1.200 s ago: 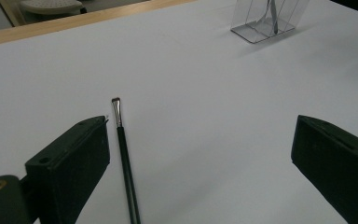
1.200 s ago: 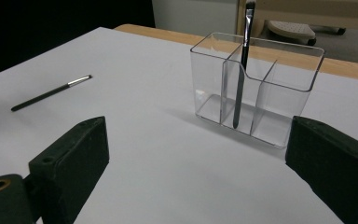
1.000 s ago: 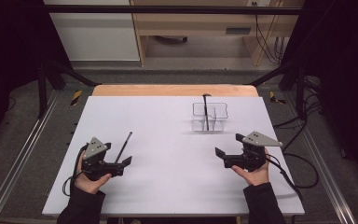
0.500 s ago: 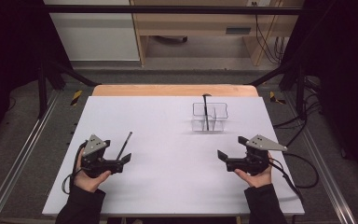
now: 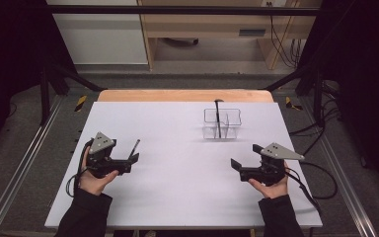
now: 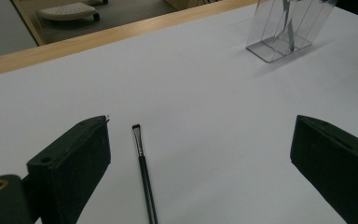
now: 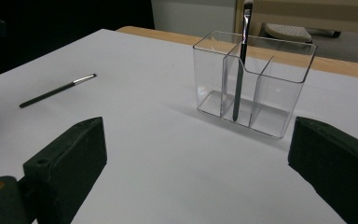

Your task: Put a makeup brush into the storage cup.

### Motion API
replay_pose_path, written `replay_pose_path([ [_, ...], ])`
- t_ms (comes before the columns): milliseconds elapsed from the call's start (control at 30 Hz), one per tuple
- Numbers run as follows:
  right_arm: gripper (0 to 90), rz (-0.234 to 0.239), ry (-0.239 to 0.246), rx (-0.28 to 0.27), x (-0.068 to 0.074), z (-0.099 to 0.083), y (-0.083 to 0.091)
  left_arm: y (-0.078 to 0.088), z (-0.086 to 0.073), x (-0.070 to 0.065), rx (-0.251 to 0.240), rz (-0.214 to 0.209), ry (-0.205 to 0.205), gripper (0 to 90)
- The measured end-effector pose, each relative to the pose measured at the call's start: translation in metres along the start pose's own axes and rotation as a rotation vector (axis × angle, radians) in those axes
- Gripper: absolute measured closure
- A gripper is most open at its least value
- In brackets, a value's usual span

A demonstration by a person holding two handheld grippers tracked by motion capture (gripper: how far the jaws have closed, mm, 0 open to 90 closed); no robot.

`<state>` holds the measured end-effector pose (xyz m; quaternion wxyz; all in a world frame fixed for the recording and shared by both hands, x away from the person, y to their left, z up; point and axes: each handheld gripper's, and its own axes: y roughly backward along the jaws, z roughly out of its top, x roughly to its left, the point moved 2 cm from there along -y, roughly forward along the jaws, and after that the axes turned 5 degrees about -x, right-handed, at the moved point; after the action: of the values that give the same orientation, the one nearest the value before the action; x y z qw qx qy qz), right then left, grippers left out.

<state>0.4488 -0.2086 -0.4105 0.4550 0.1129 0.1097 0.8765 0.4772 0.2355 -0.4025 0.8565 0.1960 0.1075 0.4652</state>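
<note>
Two wide-open jaws of left gripper (image 6: pixel 200 158), brush (image 6: pixel 142 169) flat between them, nearer the left one

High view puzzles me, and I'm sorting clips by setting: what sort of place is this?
Probably a lab or workshop recording bench, not a home. A bare white table stands inside a dark metal frame, loose cables trail on the grey floor, and a person's hands hold camera-fitted tools over one brush and a clear organiser.

Grey floor (image 5: pixel 177 81), wooden shelving (image 5: pixel 212 29), dark surrounding walls.
</note>
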Motion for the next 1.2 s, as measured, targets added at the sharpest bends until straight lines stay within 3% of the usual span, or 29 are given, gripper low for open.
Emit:
replay_pose_path([
  [233,5.1,-0.001,-0.001,0.000,0.000,0.001,0.000,-0.008,0.004,0.005,0.014,0.006,0.016,4.3],
  [533,5.4,-0.004,-0.010,0.000,0.001,0.001,0.000,-0.015,-0.004,0.015,0.043,0.024,0.043,5.3],
  [1000,5.8,-0.004,-0.004,-0.002,0.004,0.003,0.000,-0.031,-0.018,0.027,0.152,0.041,0.057,9.0],
  [1200,5.5,-0.003,-0.001,0.012,0.005,0.001,-0.002,-0.041,-0.026,0.028,0.209,0.056,0.043,11.0],
])
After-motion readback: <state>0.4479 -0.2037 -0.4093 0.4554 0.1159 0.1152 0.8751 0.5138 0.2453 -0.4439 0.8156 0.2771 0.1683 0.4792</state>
